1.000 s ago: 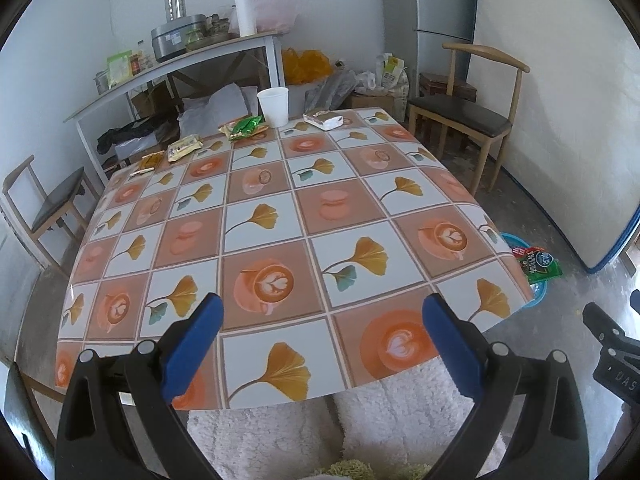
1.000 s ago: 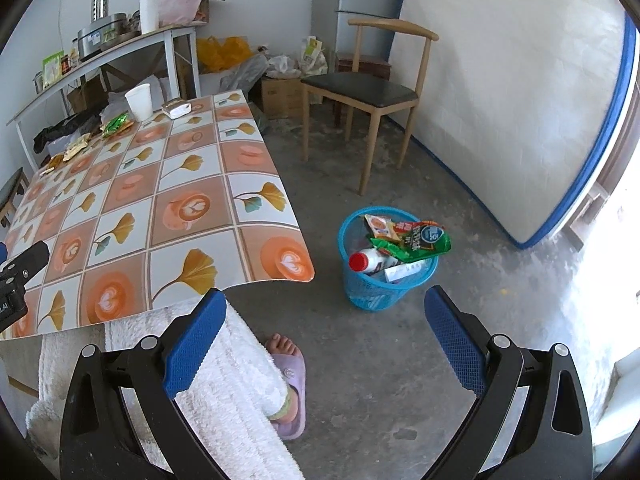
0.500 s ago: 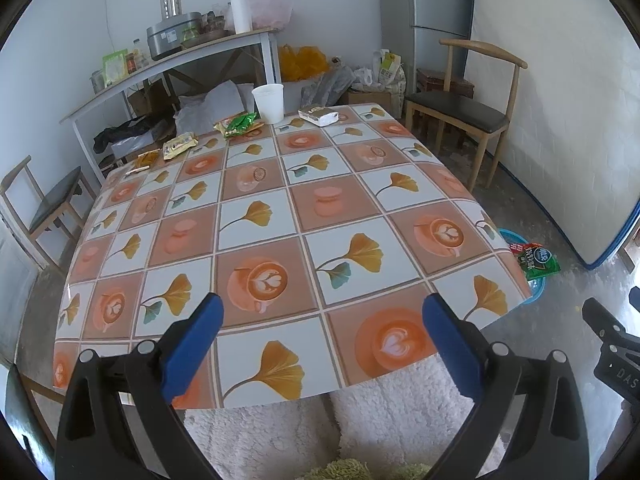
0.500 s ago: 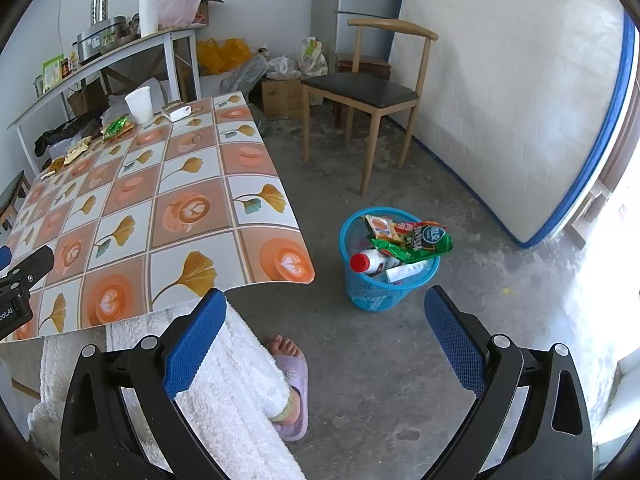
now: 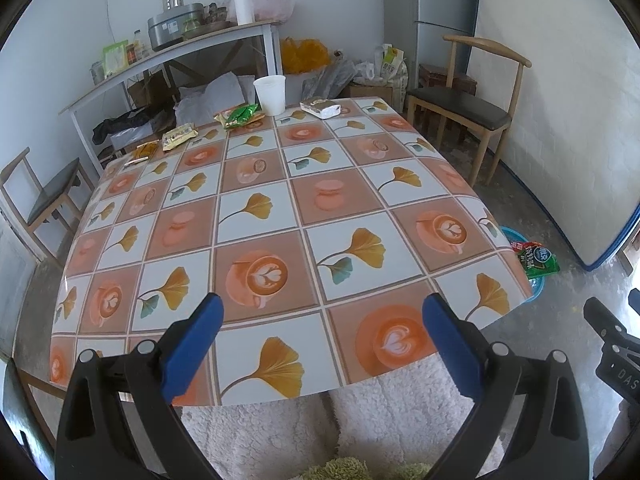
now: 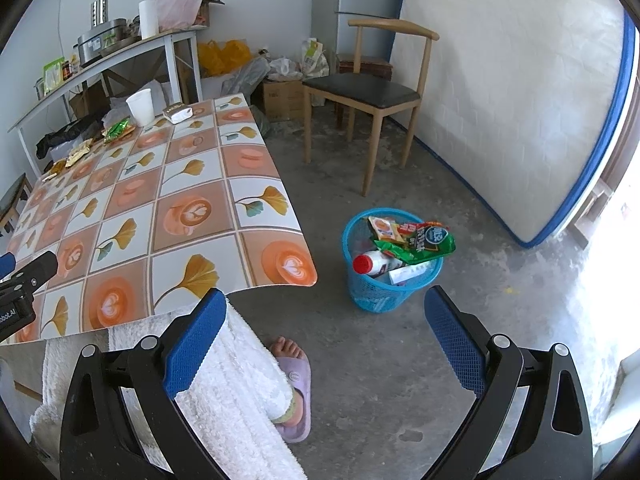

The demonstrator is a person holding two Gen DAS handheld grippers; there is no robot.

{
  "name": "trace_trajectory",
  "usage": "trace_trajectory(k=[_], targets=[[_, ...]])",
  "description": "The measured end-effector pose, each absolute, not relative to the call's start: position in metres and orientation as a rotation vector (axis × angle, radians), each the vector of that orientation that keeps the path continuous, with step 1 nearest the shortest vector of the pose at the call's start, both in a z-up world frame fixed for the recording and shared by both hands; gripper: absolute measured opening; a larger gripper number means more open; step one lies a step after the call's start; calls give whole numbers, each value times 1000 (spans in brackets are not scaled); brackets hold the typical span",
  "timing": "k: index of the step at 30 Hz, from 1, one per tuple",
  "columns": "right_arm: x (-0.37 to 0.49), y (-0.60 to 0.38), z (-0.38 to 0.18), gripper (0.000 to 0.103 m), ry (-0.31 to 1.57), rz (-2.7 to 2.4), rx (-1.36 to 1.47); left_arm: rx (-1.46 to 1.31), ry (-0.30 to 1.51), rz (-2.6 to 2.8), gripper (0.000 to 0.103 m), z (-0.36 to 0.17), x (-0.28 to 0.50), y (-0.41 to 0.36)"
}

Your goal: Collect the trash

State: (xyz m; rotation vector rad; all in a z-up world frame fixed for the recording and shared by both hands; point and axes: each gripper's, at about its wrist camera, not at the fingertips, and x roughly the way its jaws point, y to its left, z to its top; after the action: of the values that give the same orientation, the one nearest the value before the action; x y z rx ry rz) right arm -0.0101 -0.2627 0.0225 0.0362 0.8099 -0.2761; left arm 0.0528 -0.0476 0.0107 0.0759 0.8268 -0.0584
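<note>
Two grippers, left gripper point(image 5: 320, 334) and right gripper point(image 6: 322, 330), jaws released; four wrappers point(image 5: 240, 114), one cup point(image 5: 270, 95).

orange and white checked counter point(image 5: 280, 216) with ginkgo leaves and latte cups, bright blue mesh basket point(image 6: 384, 292), white cup point(image 5: 270, 94), green snack wrapper point(image 5: 240, 114), lilac slipper point(image 6: 294, 396)

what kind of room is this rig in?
Likely a lived-in home dining or kitchen area. A dining table with a patterned vinyl cover, a wooden chair and a fridge in the far corner point to it. A blue trash basket sits on the bare concrete floor.
</note>
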Motion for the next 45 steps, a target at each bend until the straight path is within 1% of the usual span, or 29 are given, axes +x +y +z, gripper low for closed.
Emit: trace_trajectory(k=[45], targets=[[-5,-256,24,95,799,-273,50,67,824,-57,97,12,53,-47]])
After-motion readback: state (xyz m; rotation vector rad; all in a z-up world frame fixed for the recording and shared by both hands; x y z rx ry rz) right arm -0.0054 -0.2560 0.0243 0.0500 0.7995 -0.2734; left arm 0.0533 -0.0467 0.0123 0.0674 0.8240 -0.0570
